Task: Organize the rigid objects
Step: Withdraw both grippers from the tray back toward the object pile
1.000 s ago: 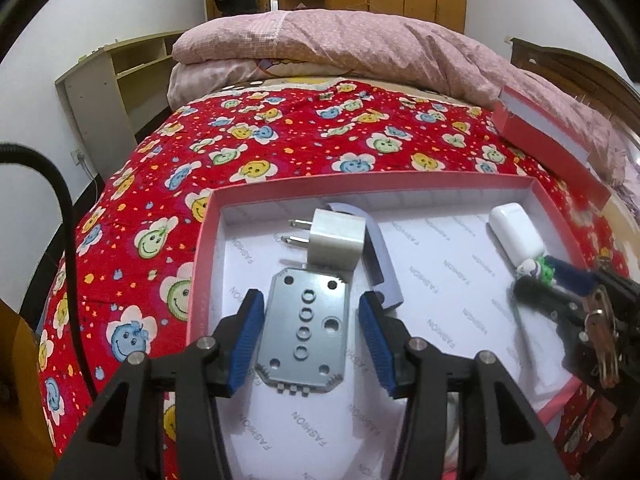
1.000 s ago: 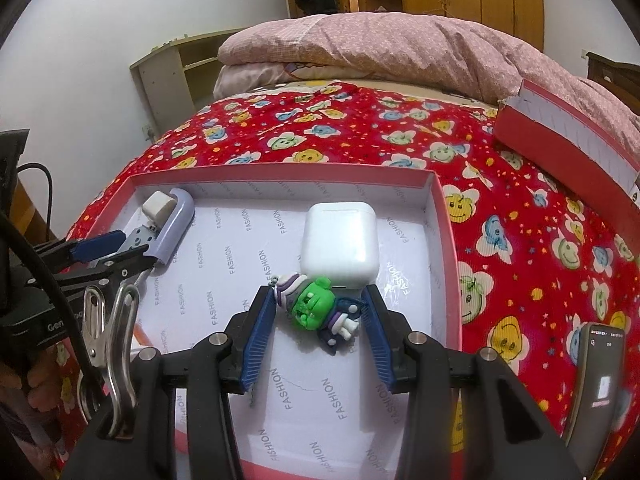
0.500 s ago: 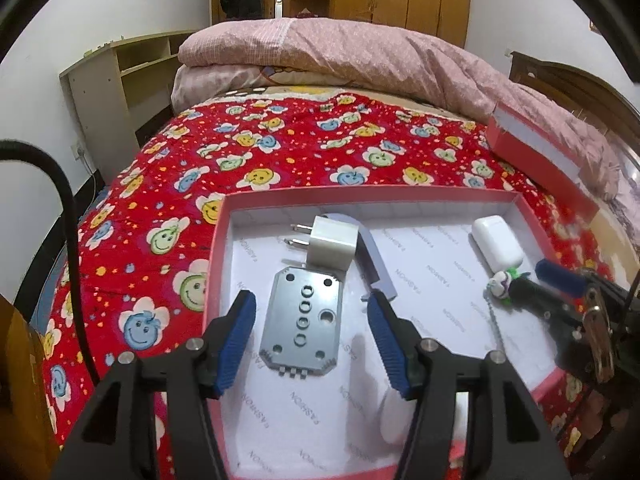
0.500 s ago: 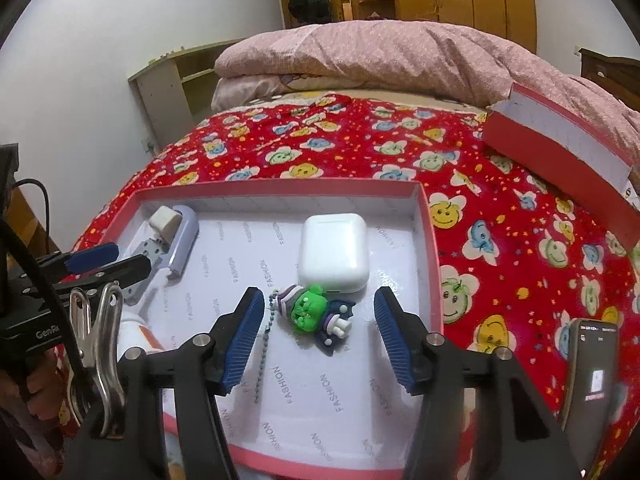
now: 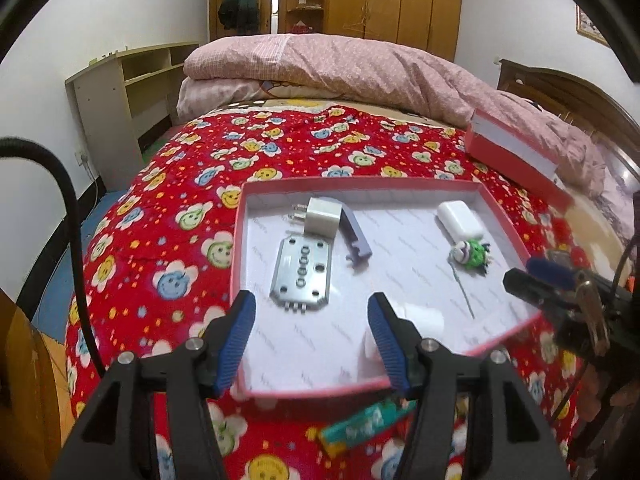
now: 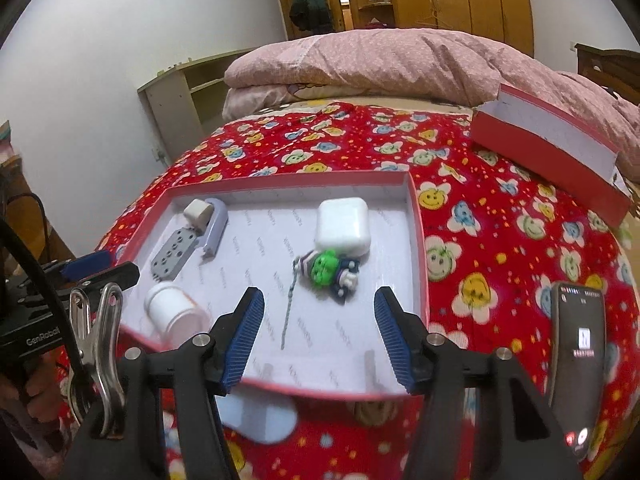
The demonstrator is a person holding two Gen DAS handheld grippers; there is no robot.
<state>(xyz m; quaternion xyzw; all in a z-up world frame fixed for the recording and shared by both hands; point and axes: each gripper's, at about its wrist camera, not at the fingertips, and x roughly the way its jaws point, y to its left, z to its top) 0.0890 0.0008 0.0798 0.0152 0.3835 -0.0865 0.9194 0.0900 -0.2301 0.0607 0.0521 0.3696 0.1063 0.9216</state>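
Note:
A pink-rimmed shallow box [image 5: 360, 185] [image 6: 420, 240] lies on the red flowered bed. In it lie a grey metal plate [image 5: 302, 272] [image 6: 174, 254], a white plug charger [image 5: 322, 218] [image 6: 197, 211], a lilac clip [image 5: 356, 236] [image 6: 216, 228], a white earbud case [image 5: 458, 218] [image 6: 342, 226], a green figurine keychain [image 5: 472, 254] [image 6: 330, 270] and a white jar [image 6: 172, 310] [image 5: 422, 318]. My left gripper [image 5: 310, 338] is open and empty above the box's near edge. My right gripper [image 6: 318, 330] is open and empty, behind the figurine.
The box lid [image 5: 516, 158] [image 6: 552, 144] lies at the far right by the pink duvet [image 5: 360, 68]. A phone [image 6: 576, 364] lies right of the box. A green packet [image 5: 368, 422], a pale blue disc [image 6: 260, 418] and a small brown thing [image 6: 374, 410] lie in front of the box.
Both grippers have pulled back and up from the box and opened wider. The metal plate and the figurine stay lying in the box.

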